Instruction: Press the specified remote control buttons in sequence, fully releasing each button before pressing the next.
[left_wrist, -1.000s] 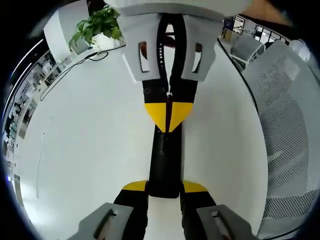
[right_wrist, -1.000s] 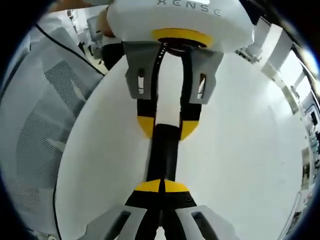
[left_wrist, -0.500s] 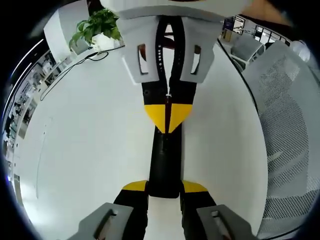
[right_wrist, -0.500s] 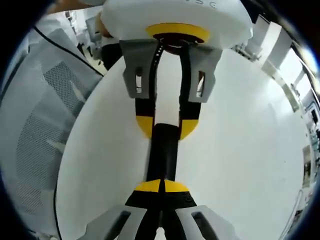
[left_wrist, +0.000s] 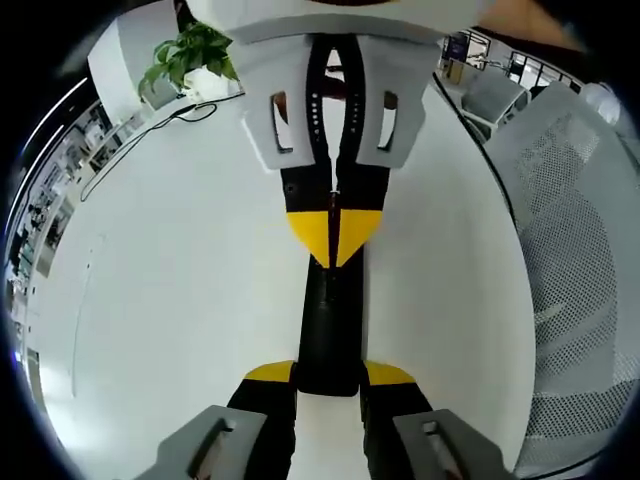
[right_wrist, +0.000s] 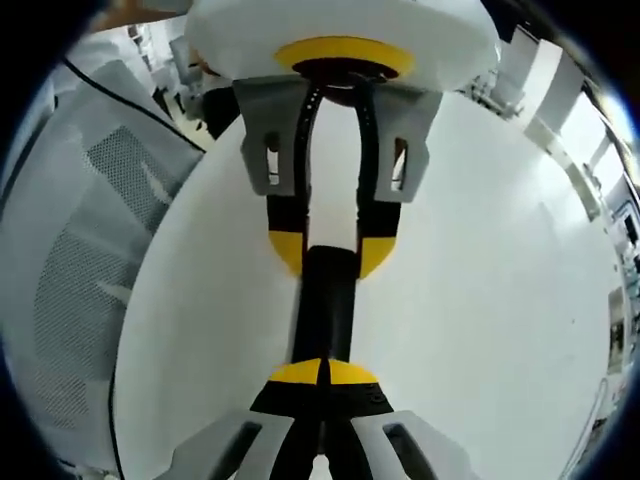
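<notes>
A long black remote control (left_wrist: 328, 330) lies flat on a white desk (left_wrist: 180, 300), its long axis running straight from one gripper to the other. In the left gripper view, the left gripper (left_wrist: 328, 374) sits at the near end of the remote, its yellow-tipped jaws spread to either side of that end and closed against it, so it appears to hold the remote steady. At the far end of the remote, the right gripper (left_wrist: 334, 232) faces back along the same line, jaws pressed together into a single yellow point that rests on the remote's top face. The right gripper view shows the reverse: the right gripper (right_wrist: 322, 372) closed, tip over the remote (right_wrist: 325, 305), and the left gripper (right_wrist: 330, 256) clasping the opposite end. The right gripper is therefore the one placed to press, and it looks to be on or just above a button. The buttons themselves cannot be made out on the dark surface, so which one lies under the tip, and whether it is pressed down, is unclear. A potted plant (left_wrist: 195, 52) stands beyond the remote's far end, and a grey mesh chair (left_wrist: 575, 250) sits beside the desk.
</notes>
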